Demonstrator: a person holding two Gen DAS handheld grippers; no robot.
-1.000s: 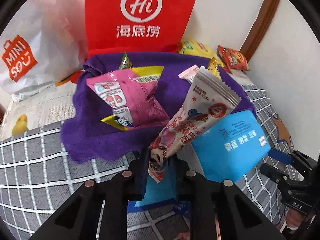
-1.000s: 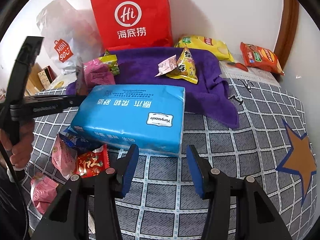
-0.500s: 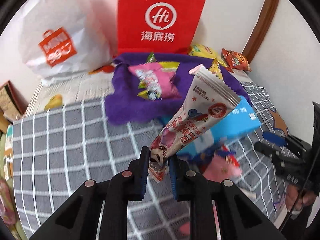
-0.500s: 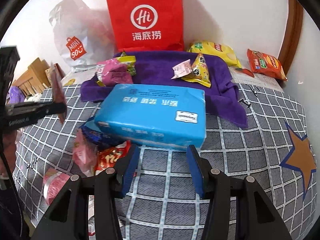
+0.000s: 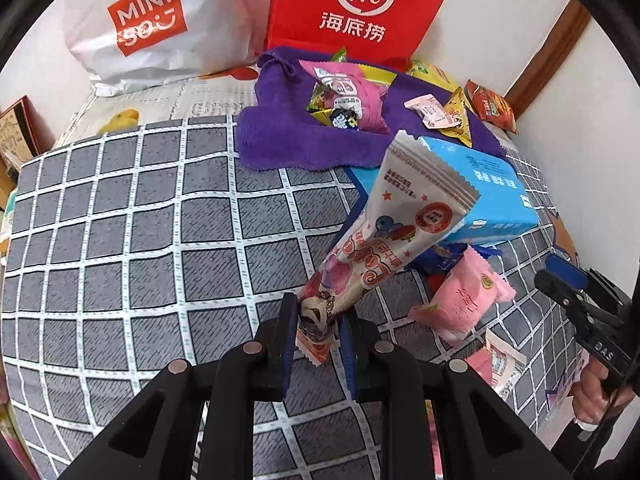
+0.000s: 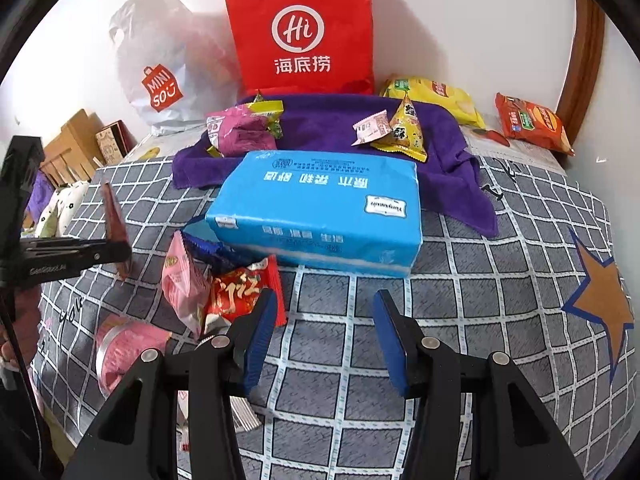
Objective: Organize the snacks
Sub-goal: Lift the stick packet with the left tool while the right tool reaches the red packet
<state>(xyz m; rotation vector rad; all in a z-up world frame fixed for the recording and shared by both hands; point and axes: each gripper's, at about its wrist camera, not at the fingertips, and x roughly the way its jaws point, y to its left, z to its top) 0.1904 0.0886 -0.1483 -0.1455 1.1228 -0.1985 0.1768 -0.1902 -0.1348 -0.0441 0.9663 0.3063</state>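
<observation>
My left wrist view shows the grey checked bedspread [image 5: 132,240] running bare to its left edge, and the white Miniso bag [image 5: 160,24] whole at the back edge beside the red paper bag [image 5: 360,4]. My right wrist view alone shows the bedspread's right side with its orange star [image 6: 600,300], the yellow chip bag [image 6: 436,100] and the red one [image 6: 532,122] at the back right corner. Both show the purple towel [image 6: 448,168] and blue tissue pack [image 6: 320,208] mid-bed. My left gripper [image 5: 316,332] tilts downward over the bare checks, clamped on the tail of the long snack wrapper [image 5: 396,216], which stands up clear of the bedspread. My right gripper [image 6: 324,336] hangs parted and empty before the tissue pack, beside the red snack packet [image 6: 240,296].
</observation>
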